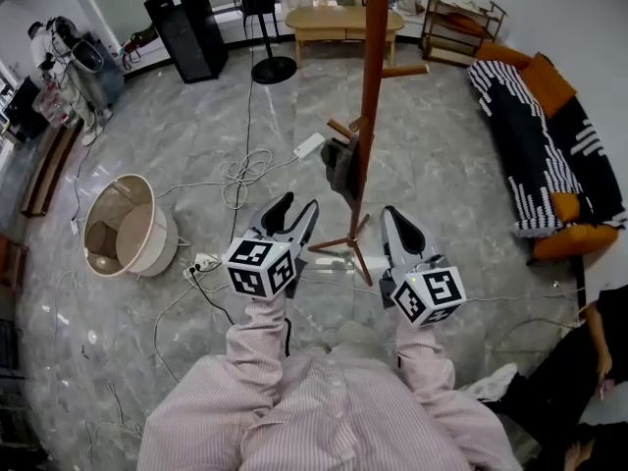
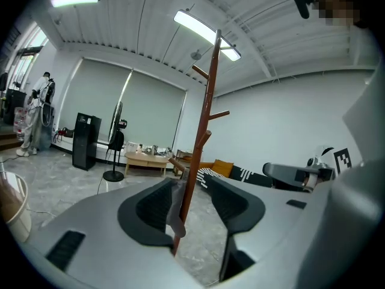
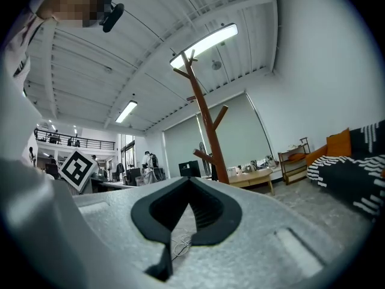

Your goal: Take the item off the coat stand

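A brown wooden coat stand (image 1: 371, 116) rises from the marble floor right in front of me. A dark grey cloth item (image 1: 340, 165) hangs from one of its low pegs. My left gripper (image 1: 299, 205) points at the item from just below it, jaws open. In the left gripper view the stand's pole (image 2: 198, 143) and the hanging grey item (image 2: 176, 214) show between the open pads of the left gripper (image 2: 189, 182), which do not press on them. My right gripper (image 1: 392, 214) is to the right of the stand's feet. Its jaws (image 3: 189, 180) are shut and hold nothing.
A beige bin (image 1: 123, 226) stands on the left, with a power strip and loose cables (image 1: 203, 262) beside it. A striped sofa (image 1: 549, 145) fills the right side. A wooden table (image 1: 343, 20), black speaker (image 1: 186, 27) and fan stand (image 1: 267, 67) are behind. A person sits at lower right (image 1: 579, 361).
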`<state>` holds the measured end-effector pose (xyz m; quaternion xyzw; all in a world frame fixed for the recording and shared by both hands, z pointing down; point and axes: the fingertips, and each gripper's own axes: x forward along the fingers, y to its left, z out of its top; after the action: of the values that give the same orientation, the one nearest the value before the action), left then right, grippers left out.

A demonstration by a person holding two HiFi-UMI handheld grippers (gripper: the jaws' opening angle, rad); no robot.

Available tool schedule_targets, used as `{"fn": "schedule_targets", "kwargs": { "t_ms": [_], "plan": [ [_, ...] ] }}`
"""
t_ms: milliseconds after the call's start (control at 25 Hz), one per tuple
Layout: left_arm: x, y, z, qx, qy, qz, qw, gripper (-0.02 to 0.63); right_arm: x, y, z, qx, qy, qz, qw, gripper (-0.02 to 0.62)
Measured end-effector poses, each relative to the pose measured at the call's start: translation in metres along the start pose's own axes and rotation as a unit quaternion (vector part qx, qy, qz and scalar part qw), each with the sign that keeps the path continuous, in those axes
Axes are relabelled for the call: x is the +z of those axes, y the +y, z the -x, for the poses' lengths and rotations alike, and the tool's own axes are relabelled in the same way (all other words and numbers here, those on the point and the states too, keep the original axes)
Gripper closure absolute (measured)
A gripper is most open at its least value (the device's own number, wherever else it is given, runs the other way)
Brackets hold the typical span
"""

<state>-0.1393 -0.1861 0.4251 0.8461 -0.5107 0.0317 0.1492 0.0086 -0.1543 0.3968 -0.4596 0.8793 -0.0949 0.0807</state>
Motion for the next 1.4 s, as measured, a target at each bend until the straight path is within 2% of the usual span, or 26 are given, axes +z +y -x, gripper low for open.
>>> {"fn": "schedule_targets", "kwargs": {
  "t_ms": [320, 720, 1080, 1240, 1400],
  "plan": [
    [-0.007, 0.005, -0.056, -0.013, 0.025, 0.005, 0.9996, 0.416, -0.002, -0.031, -0.022, -0.005, 0.008, -0.005, 1.0, 0.591],
    [-0.028, 0.017, -0.128, -0.006, 0.07, 0.03, 0.9971, 0.413, 0.008, -0.072, -0.064, 0.016, 0.014, -0.01, 1.0, 0.591],
    [-0.045, 0.031, -0.167, -0.001, 0.099, 0.04, 0.9942, 0.409, -0.001, -0.079, -0.081, 0.037, 0.033, -0.012, 0.999, 0.591],
    [-0.054, 0.036, -0.182, -0.007, 0.111, 0.049, 0.9926, 0.4, -0.001, -0.083, -0.084, 0.032, 0.033, -0.019, 0.999, 0.591],
    [-0.066, 0.038, -0.198, -0.019, 0.138, 0.036, 0.9896, 0.393, 0.001, -0.088, -0.087, 0.024, 0.032, -0.017, 0.999, 0.591]
  ]
}}
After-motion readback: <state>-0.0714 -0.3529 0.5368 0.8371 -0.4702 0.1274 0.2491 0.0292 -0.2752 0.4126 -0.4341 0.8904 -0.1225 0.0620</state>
